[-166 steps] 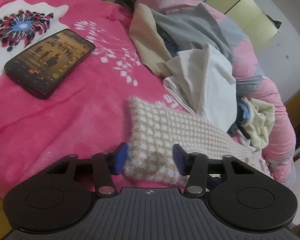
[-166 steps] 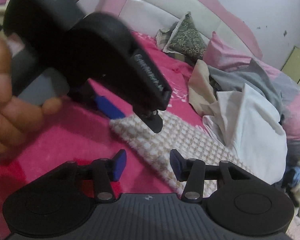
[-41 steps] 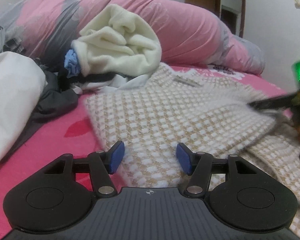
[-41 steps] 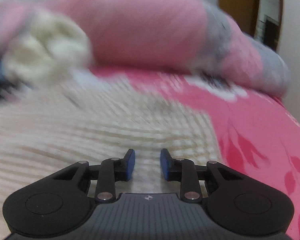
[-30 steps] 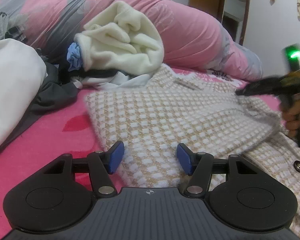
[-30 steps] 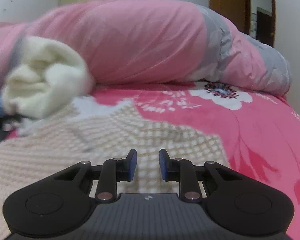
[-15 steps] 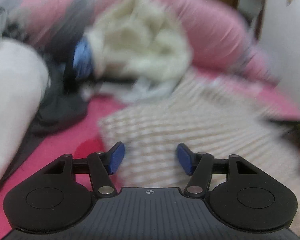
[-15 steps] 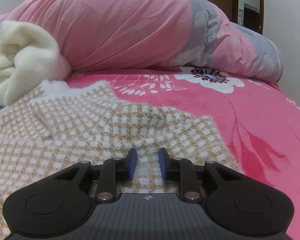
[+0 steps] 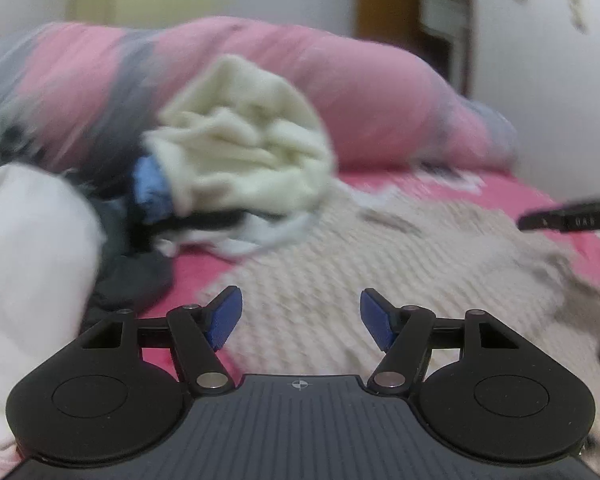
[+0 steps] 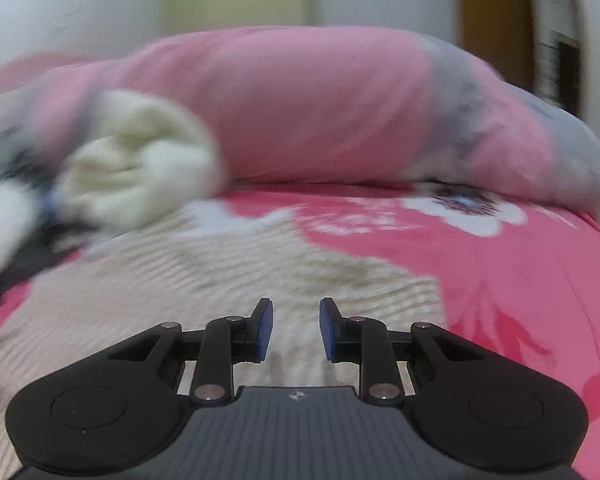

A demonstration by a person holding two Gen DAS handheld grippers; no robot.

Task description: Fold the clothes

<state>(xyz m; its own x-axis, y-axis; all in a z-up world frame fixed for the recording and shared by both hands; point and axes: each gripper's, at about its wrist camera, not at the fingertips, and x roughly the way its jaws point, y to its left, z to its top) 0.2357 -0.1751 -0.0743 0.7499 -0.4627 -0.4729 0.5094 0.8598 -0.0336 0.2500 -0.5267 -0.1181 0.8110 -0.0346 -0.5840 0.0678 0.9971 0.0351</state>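
While both tongs (image 9: 301, 320) (image 10: 296, 330) gape empty, checked sweater (image 9: 380, 264) lies on bed (image 10: 520, 272)

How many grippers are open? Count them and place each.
2. The left gripper gapes wide over the checked sweater; the right gripper, narrowly parted, sits over the sweater's edge, gripping nothing.

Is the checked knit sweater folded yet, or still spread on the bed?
Mostly spread: the checked knit sweater lies flat across the pink bedspread. Blur hides any folded edge.

The left gripper (image 9: 301, 320) hovers low over the sweater (image 9: 340, 252), jaws spread wide. The right gripper (image 10: 296, 330) hovers over its far edge, jaws narrowly parted.
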